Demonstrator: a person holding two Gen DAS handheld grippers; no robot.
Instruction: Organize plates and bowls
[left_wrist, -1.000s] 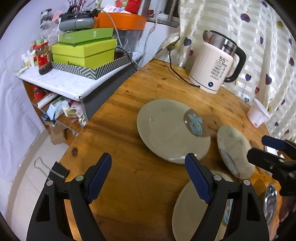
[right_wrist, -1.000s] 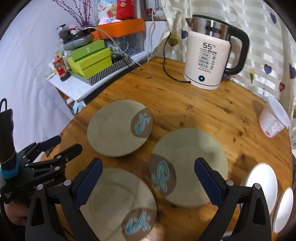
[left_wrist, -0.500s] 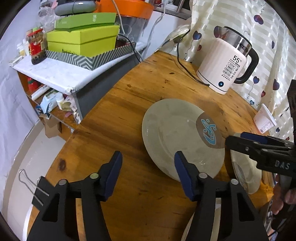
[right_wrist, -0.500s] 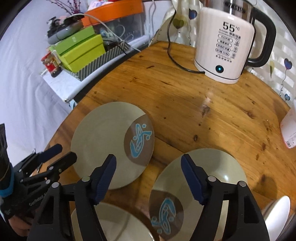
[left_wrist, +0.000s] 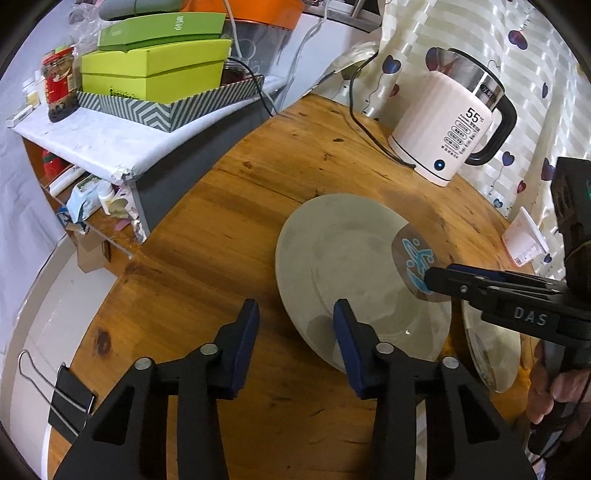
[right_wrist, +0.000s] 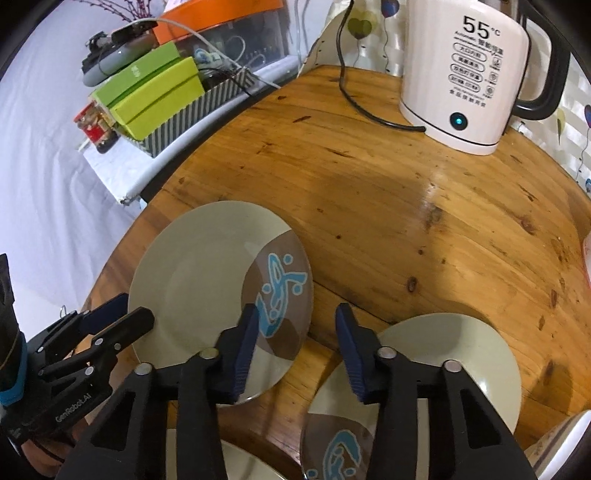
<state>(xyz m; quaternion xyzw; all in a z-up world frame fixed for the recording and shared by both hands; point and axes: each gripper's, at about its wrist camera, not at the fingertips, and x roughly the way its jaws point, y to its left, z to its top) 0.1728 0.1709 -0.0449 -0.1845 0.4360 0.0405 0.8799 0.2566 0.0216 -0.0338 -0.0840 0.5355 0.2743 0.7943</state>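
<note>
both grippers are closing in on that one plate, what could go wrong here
The plate sits near the table edge, so a nudge from the right gripper might push it off. The left gripper and right gripper straddle opposite rims; uneven lifting could tilt it. The second plate lies close and may get bumped.

A round beige plate (right_wrist: 207, 291) with a brown patch and blue motif at its 3 o'clock rim lay flat; a matching second plate (right_wrist: 454, 350) lay at its 4 o'clock, apart.
</note>
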